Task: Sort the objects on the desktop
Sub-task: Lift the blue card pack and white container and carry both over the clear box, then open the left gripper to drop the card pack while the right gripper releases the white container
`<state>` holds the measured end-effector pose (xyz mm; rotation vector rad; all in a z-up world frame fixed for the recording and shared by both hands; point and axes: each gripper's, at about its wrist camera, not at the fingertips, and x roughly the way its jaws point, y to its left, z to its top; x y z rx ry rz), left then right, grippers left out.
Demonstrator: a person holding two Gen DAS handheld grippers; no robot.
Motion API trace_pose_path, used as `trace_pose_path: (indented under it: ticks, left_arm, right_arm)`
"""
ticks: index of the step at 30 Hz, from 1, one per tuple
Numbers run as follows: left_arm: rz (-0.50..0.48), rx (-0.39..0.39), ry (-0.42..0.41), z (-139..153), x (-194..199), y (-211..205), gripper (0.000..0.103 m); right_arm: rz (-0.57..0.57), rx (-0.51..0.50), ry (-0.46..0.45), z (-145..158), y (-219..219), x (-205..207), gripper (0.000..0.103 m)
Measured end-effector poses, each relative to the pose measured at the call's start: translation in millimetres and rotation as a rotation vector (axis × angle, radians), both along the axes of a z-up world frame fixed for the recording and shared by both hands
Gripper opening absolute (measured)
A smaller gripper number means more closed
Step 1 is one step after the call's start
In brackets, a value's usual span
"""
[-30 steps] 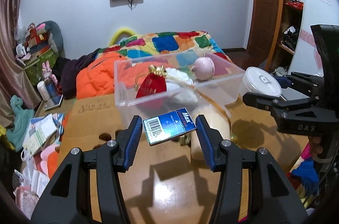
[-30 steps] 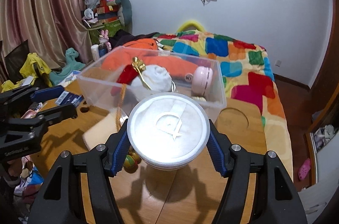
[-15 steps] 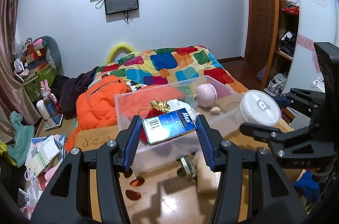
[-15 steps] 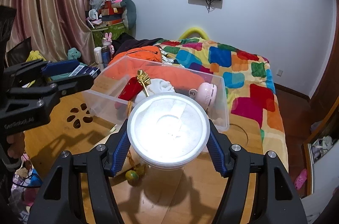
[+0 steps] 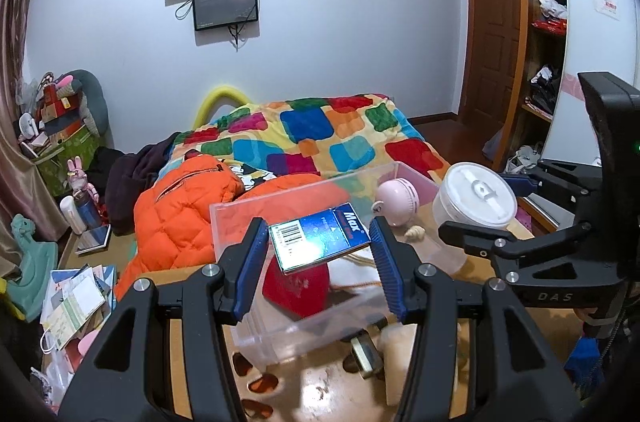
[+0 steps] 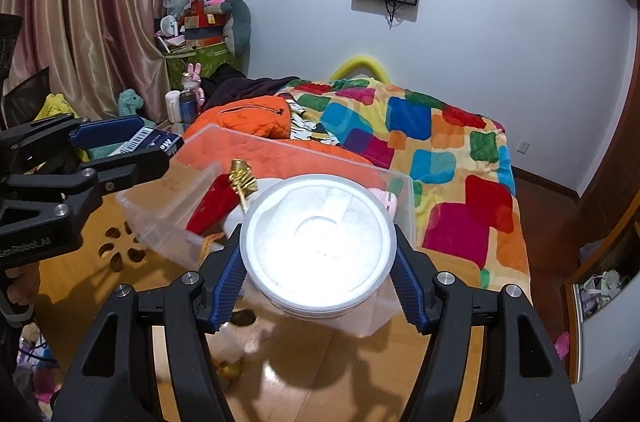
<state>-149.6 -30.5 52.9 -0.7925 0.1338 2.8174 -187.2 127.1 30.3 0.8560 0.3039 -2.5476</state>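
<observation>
My left gripper is shut on a small blue box with a barcode, held above the near left part of the clear plastic bin. My right gripper is shut on a round white lidded jar, held over the bin's near right side. The bin holds a red pouch with a gold tie, a white cloth and a pink round object. The left gripper with the blue box shows at the left of the right wrist view. The jar shows in the left wrist view.
The bin stands on a wooden table with paw-shaped cutouts. A beige object and a small metal piece lie in front of the bin. A bed with a colourful quilt and an orange jacket lie behind.
Both grippers have risen and moved forward with their objects, from in front of the bin to above it. The bin now sits lower in both views.
</observation>
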Motion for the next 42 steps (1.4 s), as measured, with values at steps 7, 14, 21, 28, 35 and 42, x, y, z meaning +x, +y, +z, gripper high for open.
trace_pose_path:
  ticks: [7, 14, 21, 28, 35, 42]
  left_arm:
    - [0.001, 0.009, -0.010, -3, -20, -3, 0.052]
    - [0.000, 0.021, -0.044, -13, -39, -6, 0.052]
    - [-0.009, 0.035, -0.103, -30, -56, -5, 0.052]
    - [-0.017, 0.028, -0.138, -42, -61, -4, 0.052]
    - [-0.028, 0.004, -0.167, -51, -63, 3, 0.052]
    - [-0.031, 0.002, -0.197, -58, -67, 2, 0.052]
  right_arm:
    - [0.004, 0.004, -0.017, -6, -7, -23, 0.062]
    - [0.030, 0.033, -0.034, -17, -16, -43, 0.062]
    - [0.046, 0.074, -0.060, -29, -21, -60, 0.062]
    - [0.051, 0.065, -0.098, -41, -24, -72, 0.062]
    - [0.050, 0.057, -0.129, -47, -26, -78, 0.062]
    - [0.041, 0.043, -0.169, -51, -25, -86, 0.062]
